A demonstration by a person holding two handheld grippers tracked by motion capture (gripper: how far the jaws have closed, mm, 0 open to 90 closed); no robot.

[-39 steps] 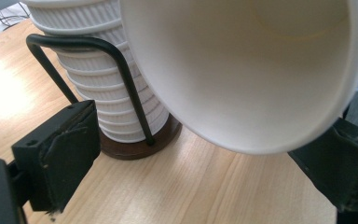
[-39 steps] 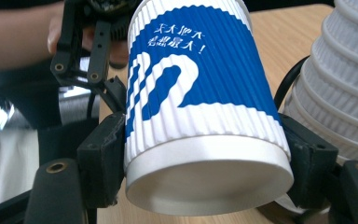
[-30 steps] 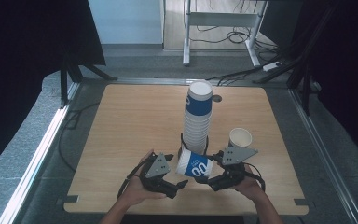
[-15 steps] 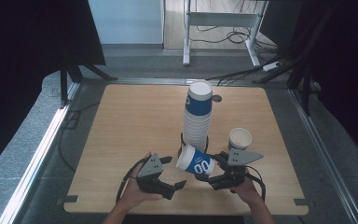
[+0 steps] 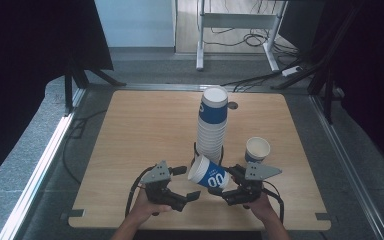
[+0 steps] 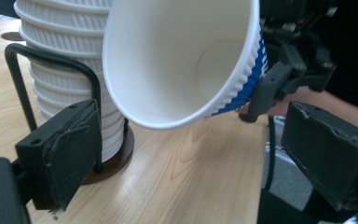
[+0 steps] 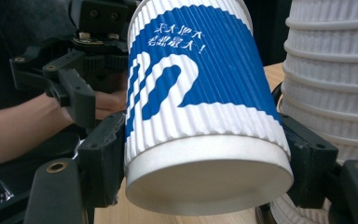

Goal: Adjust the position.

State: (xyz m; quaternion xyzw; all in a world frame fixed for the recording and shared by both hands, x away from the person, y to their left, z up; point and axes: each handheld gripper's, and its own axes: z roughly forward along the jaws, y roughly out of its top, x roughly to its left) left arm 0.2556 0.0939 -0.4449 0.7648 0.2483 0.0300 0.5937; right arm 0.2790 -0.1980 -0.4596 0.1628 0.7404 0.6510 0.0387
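The blue-and-white paper cup [image 7: 200, 88] bears a large "00" and small unreadable white characters.

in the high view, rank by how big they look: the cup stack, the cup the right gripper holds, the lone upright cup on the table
1. cup stack, clearly largest.
2. held cup and the lone cup look alike; the held one is tilted and nearer the camera, so no ranking between them.

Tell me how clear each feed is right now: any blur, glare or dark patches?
High view: table evenly lit, surroundings dark, held cup small but sharp. Left gripper view: the cup's inside bright, no glare; near jaws slightly soft. Right gripper view: the cup's print crisp; left gripper behind it dim.
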